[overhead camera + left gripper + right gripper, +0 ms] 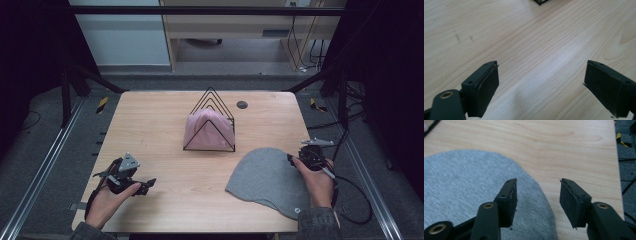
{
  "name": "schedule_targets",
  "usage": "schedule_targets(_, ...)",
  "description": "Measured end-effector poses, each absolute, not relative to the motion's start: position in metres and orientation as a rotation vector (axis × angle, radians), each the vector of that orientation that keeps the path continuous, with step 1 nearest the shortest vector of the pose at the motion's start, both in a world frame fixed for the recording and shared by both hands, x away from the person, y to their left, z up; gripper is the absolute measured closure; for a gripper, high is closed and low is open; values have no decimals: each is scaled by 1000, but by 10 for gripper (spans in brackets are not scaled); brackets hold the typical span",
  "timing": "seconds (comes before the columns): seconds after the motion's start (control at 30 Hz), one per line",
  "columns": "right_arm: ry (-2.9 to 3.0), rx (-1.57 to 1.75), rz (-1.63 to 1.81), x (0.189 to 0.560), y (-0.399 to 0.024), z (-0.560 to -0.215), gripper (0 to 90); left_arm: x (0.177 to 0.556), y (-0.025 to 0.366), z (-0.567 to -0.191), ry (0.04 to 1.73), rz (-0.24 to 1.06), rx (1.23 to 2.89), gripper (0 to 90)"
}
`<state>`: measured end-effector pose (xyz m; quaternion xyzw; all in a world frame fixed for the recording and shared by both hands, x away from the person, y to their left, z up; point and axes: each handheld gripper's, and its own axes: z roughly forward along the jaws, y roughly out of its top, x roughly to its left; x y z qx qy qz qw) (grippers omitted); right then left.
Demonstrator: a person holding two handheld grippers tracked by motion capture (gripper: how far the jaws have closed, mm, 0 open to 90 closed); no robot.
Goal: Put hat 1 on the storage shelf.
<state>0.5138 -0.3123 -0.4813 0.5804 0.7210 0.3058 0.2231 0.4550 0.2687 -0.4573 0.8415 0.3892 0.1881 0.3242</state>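
A grey knit hat lies flat on the wooden table at the front right. My right gripper is at the hat's right edge, open. In the right gripper view, one jaw of the right gripper hangs over the grey hat and the other over bare wood, and nothing is pinched. A pink hat rests inside a black wire rack at the table's centre. My left gripper is low at the front left, open wide. The left gripper has only bare wood between its jaws.
A corner of the wire rack shows at the top of the left gripper view. A small dark round cap sits in the tabletop behind the rack. A cable loops off the table's right edge. Dark frame posts flank the table.
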Motion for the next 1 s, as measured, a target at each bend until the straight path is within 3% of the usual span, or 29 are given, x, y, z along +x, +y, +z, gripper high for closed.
schedule_targets(0.1, 2011, 1604, 827, 515, -309, -484, 431, 458, 272, -459, 1044, 476, 2190, 108)
schedule_targets(0.37, 2052, 1597, 792, 517, -302, -490, 431, 463, 274, -465, 1070, 471, 2205, 105)
schedule_targets(0.53, 2078, 1591, 781, 517, -302, -492, 514, 464, 274, -466, 1064, 463, 2213, 105)
schedule_targets(0.87, 2152, 1559, 827, 514, -297, -490, 818, 465, 268, -468, 1046, 448, 2240, 106)
schedule_targets(1.0, 2151, 1544, 852, 511, -296, -486, 839, 465, 269, -468, 1052, 443, 2237, 105)
